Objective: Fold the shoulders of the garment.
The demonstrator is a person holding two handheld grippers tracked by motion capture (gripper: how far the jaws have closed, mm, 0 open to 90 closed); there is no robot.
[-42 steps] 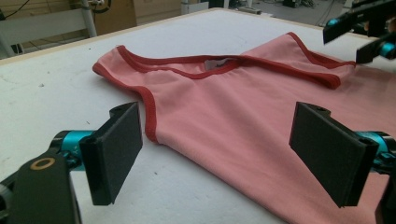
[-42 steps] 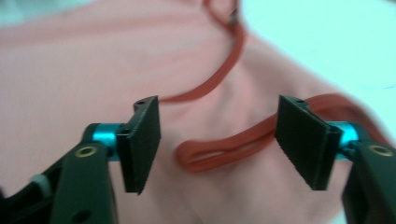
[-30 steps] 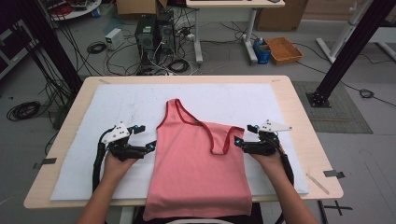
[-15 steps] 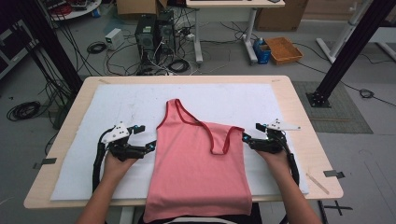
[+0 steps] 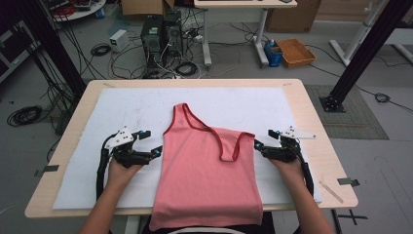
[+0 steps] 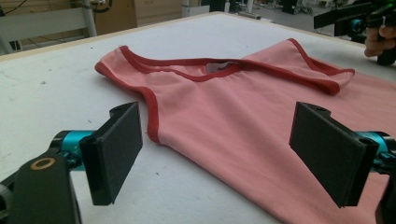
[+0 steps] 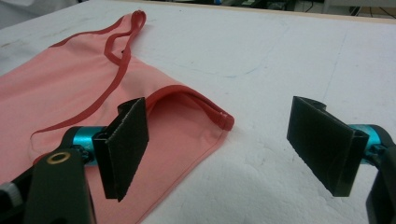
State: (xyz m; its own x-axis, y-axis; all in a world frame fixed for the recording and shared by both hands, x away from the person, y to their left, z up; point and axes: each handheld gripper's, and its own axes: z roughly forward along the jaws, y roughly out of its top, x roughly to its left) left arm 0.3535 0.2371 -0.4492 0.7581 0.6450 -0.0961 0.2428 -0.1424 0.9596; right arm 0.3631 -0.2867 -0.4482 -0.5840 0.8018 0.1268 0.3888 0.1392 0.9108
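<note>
White padding covers the bench (image 5: 311, 122), with a pink top (image 5: 207, 180) lying flat at its middle, hem hanging over the near edge. Left claw (image 5: 152, 144) wide, just beside the top's left edge; right claw (image 5: 265, 141) wide at the folded-in right shoulder. Nothing gripped; folding looks barely begun. Cables, a computer tower (image 5: 152, 33) and an orange bin (image 5: 295, 51) sit on the floor beyond, none obstructing.

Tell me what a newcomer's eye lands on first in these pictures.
The pink tank top with its dark red trim, spread flat mid-table on the white mat, its hem hanging over the near edge. Next, the left gripper and right gripper, both open, flanking the top's two side edges.
</note>
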